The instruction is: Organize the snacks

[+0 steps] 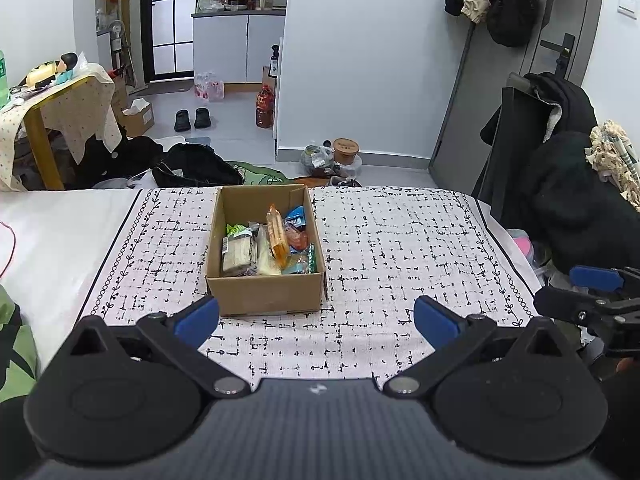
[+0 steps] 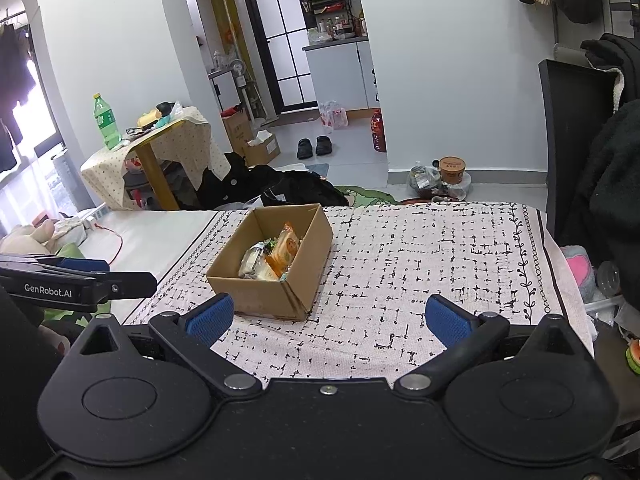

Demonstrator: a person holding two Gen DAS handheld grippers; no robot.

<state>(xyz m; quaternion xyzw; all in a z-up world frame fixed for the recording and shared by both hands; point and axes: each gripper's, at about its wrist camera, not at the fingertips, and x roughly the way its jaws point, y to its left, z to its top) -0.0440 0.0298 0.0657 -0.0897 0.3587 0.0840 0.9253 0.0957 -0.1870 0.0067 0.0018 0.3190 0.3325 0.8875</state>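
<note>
An open cardboard box (image 1: pixel 264 292) stands on the patterned cloth (image 1: pixel 400 248); it also shows in the right wrist view (image 2: pixel 256 292). It holds several snack packets (image 1: pixel 268 244), among them an upright orange packet (image 1: pixel 277 236) and blue ones; the orange packet shows in the right wrist view too (image 2: pixel 285 249). My left gripper (image 1: pixel 316 318) is open and empty, just in front of the box. My right gripper (image 2: pixel 327 318) is open and empty, in front and to the right of the box. Each gripper shows at the edge of the other's view.
The cloth (image 2: pixel 420 264) covers a bed with a white sheet (image 1: pixel 52 236) on its left. Beyond lie a black bag (image 1: pixel 196 168) on the floor, a draped side table (image 2: pixel 160 148) with a green bottle (image 2: pixel 106 122), and dark clothes on a chair (image 1: pixel 560 184).
</note>
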